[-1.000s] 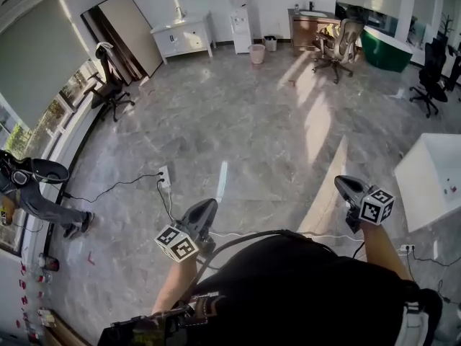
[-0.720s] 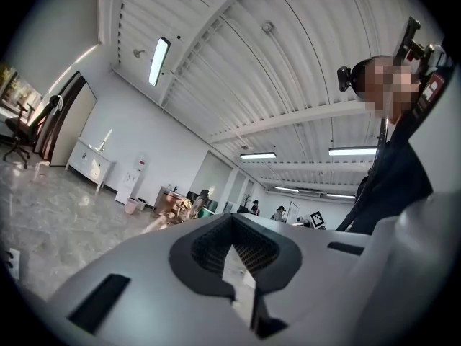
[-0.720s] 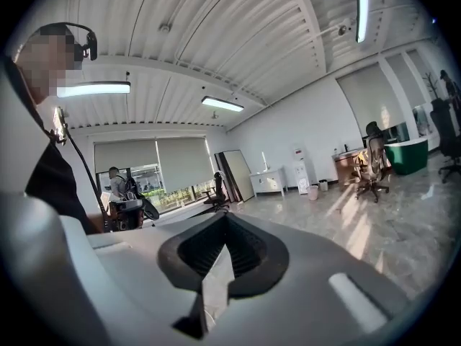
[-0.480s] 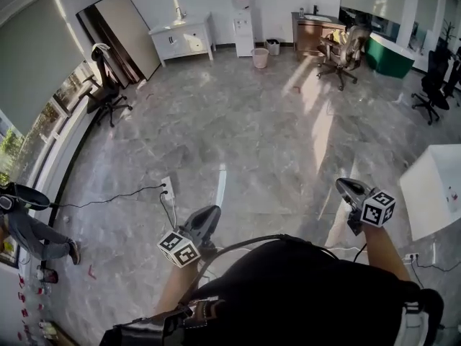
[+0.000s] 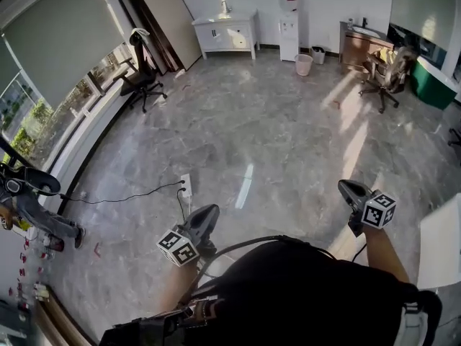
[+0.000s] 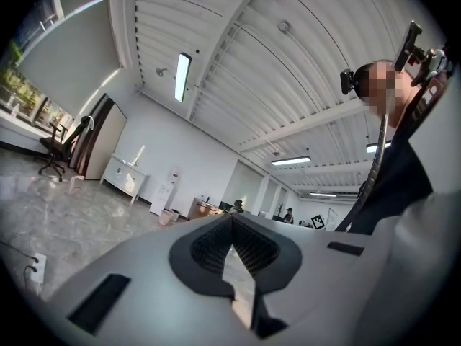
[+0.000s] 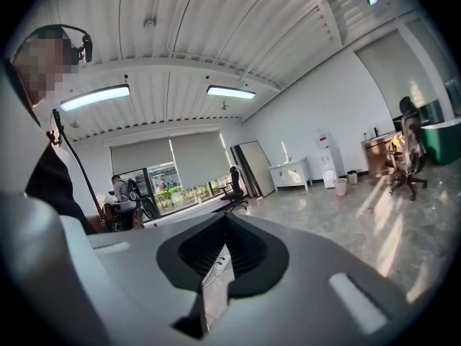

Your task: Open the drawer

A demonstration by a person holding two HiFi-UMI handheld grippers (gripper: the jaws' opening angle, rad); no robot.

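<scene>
- No drawer is within your reach. The likeliest one is in the white cabinet against the far wall, well apart from both tongs and ahead of them. A wooden cabinet further right along that wall may have drawers too, and I cannot tell which is meant.
- Expect a rigid front that slides straight out on runners, probably light if it is empty. Take it at the handle or the front edge and pull squarely. The handles are too small to make out from here.
- Your left tongs are closed, tips meeting, with nothing between them. Your right tongs are closed and empty as well. Both will have to open before they can take a handle.
- Only the head view shows the marble floor between you and the cabinets. A power strip and its cable lie just ahead of the left tongs.
- Only the two gripper views show how the jaws stand.
- The left gripper view puts the white cabinet left of its tongs, and the right gripper view puts it to the right.
- The right gripper view also shows the blinds and windows beyond its tongs.
</scene>
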